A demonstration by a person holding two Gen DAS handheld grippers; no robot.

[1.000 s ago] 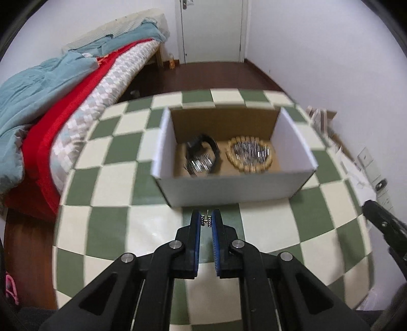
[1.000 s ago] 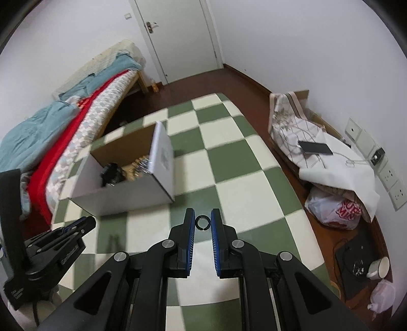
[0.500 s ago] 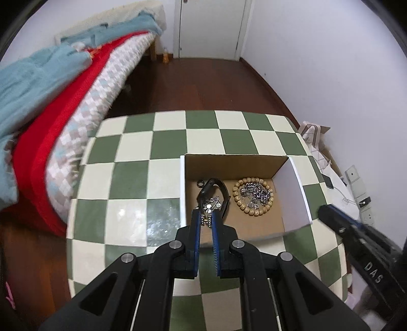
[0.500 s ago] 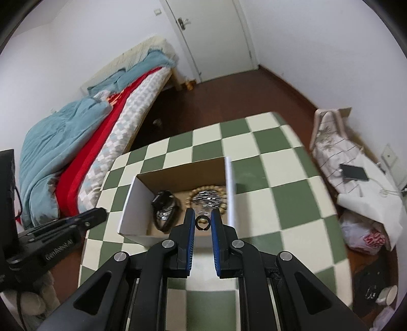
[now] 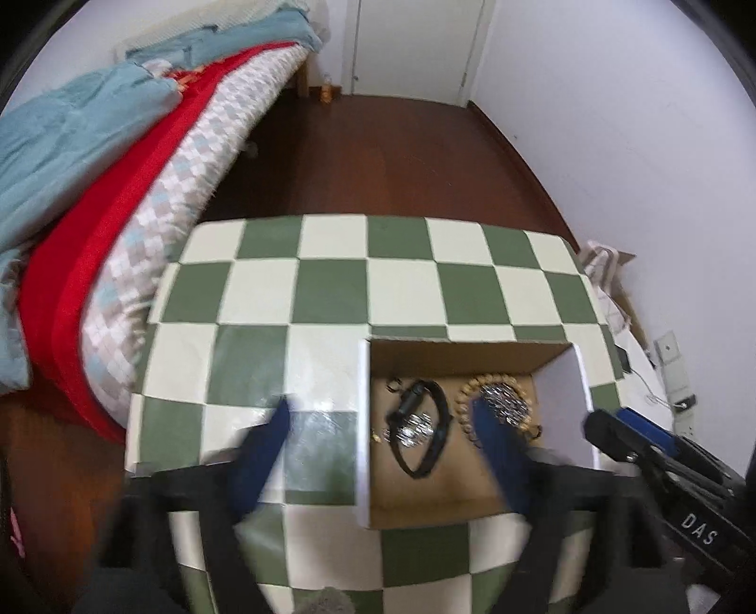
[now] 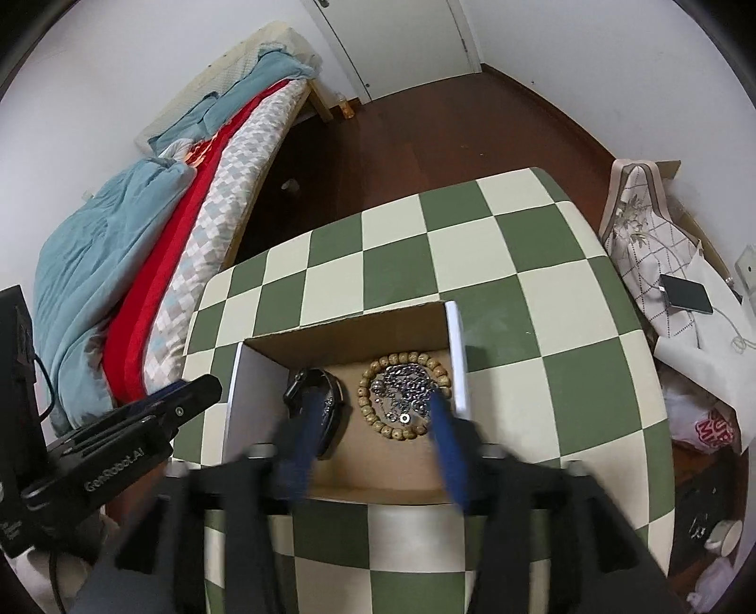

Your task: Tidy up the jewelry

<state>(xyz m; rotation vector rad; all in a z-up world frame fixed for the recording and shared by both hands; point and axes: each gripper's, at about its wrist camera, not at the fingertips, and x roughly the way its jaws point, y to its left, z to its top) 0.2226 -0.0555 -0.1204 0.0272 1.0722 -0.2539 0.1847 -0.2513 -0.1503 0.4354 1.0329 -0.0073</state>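
An open cardboard box stands on the green and cream checkered table. In it lie a black bracelet, a silver chain pile, a wooden bead bracelet around a silver chain heap, and a small ring. My left gripper is open and empty above the box's left wall. My right gripper is open and empty above the box. Both are blurred by motion.
A bed with blue, red and checkered covers stands left of the table. A door is at the back. Bags and a phone lie right of the table.
Both grippers have opened wide over the box. The small earring left the left fingers and the ring left the right fingers; the ring now lies on the chain heap.
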